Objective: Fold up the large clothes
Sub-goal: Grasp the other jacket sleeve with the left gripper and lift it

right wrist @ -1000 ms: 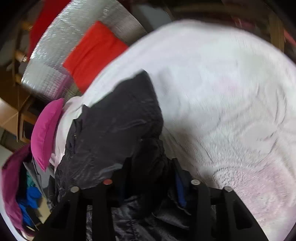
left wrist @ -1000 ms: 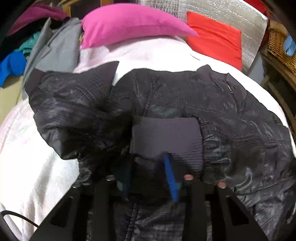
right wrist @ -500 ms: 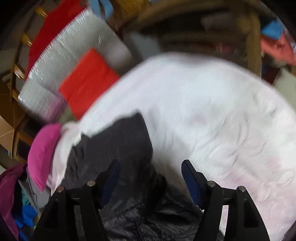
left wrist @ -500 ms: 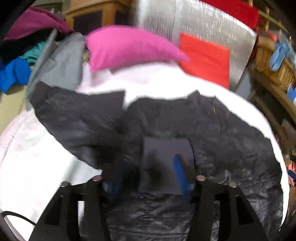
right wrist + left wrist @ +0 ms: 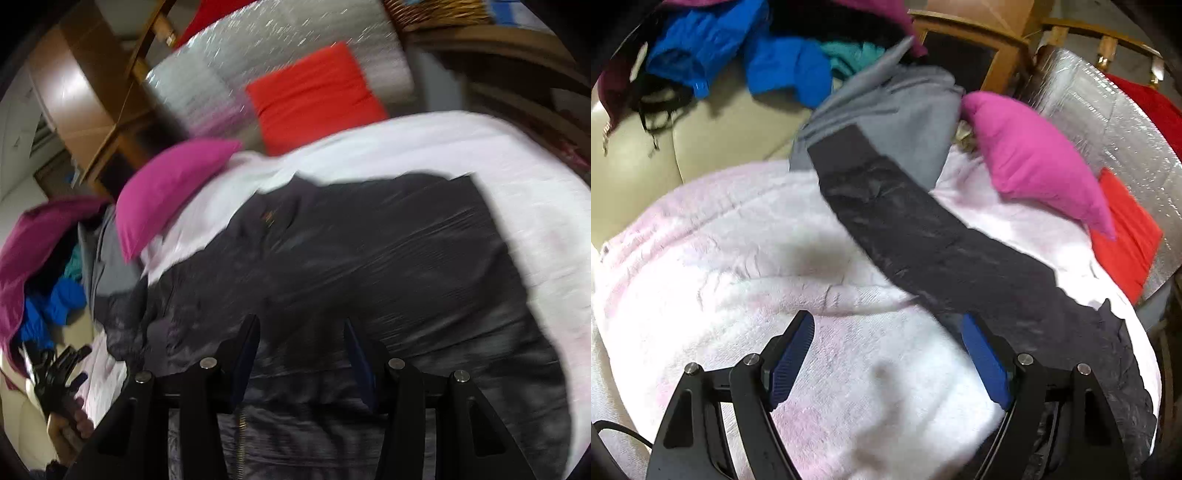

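**Black jacket spread on the pale blanket, both claws above it**

The black, shiny quilted jacket (image 5: 369,258) lies flat on a white-and-pink fluffy blanket (image 5: 738,258) that covers the bed. In the right wrist view its body fills the middle of the picture, with a zip running down at the near edge. In the left wrist view one long black sleeve (image 5: 923,236) stretches from the near right up to the far left, its ribbed cuff lying on a grey garment (image 5: 905,110).

The left claw (image 5: 886,362) hangs over bare blanket just left of the sleeve. Its blue-padded fingers stand wide apart after spreading, and nothing is between them; the right finger sits at the sleeve's edge, but contact cannot be told. The right claw (image 5: 301,354) hangs over the jacket's body. Its jaws are partly apart and have just been narrowing; the picture is blurred, yet no cloth looks pinched between the pads.

Beyond the jacket, a magenta pillow (image 5: 1034,162) lies at the far edge of the blanket, with a red cushion (image 5: 314,96) leaning on a silver foil-like panel (image 5: 229,74) behind it. On the far left, blue, teal and maroon clothes (image 5: 757,55) are heaped on a beige seat (image 5: 639,170).
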Available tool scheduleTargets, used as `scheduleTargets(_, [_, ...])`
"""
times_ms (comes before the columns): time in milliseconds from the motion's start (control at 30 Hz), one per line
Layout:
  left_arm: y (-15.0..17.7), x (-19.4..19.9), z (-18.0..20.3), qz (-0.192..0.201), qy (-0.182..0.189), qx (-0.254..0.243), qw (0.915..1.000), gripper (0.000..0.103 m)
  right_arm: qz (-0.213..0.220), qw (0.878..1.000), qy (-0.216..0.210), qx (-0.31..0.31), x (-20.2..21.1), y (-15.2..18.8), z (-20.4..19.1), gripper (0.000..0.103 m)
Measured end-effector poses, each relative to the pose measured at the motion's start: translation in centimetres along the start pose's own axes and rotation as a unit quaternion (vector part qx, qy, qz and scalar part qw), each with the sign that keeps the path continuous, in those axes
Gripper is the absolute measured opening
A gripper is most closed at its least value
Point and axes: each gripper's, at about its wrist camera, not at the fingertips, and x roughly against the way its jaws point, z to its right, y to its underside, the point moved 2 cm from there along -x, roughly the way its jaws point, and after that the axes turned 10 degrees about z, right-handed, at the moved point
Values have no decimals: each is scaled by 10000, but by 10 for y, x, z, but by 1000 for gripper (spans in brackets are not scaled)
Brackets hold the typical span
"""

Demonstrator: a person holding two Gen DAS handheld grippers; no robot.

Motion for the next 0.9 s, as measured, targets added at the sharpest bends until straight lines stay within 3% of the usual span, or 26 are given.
scheduleTargets(167, [-1,-27,-3,-357,518,535,9966,82,-468,9988,-63,91,-36,18,-12,50])
scheduleTargets(233, [-3,-37,-1,-476,706,639,9943,82,-896,9959,94,128,-58,29,-10,51])
scheduleTargets(367, [-4,-53,10,-716,1146,1043,9853,82,-917,9955,62,219,-62,31,-10,51])
scheduleTargets(467, [-5,-64,13,-827,1229,1349,9797,82,-917,9957,-88,9,-59,28,-3,51])
scheduleTargets(533, [-3,-71,12,-941,1241,1546,9756,64,-894,9957,-191,-164,-56,26,3,51])
scheduleTargets(567, [-1,-75,13,-1019,1295,1634,9727,37,-877,9957,-215,-196,-54,25,5,51])
scheduleTargets(600, [0,-79,16,-1103,1324,1658,9710,23,-840,9961,-214,-191,-53,23,7,51])
scheduleTargets(633, [0,-79,18,-1076,1255,1620,9728,23,-817,9963,-204,-182,-52,21,6,51])
scheduleTargets(700, [-3,-74,24,-905,1156,1417,9790,10,-754,9967,-200,-209,-54,19,5,51])
scheduleTargets(900, [-10,-30,61,-402,1475,949,9837,8,-589,9974,-202,-372,-45,10,10,51])
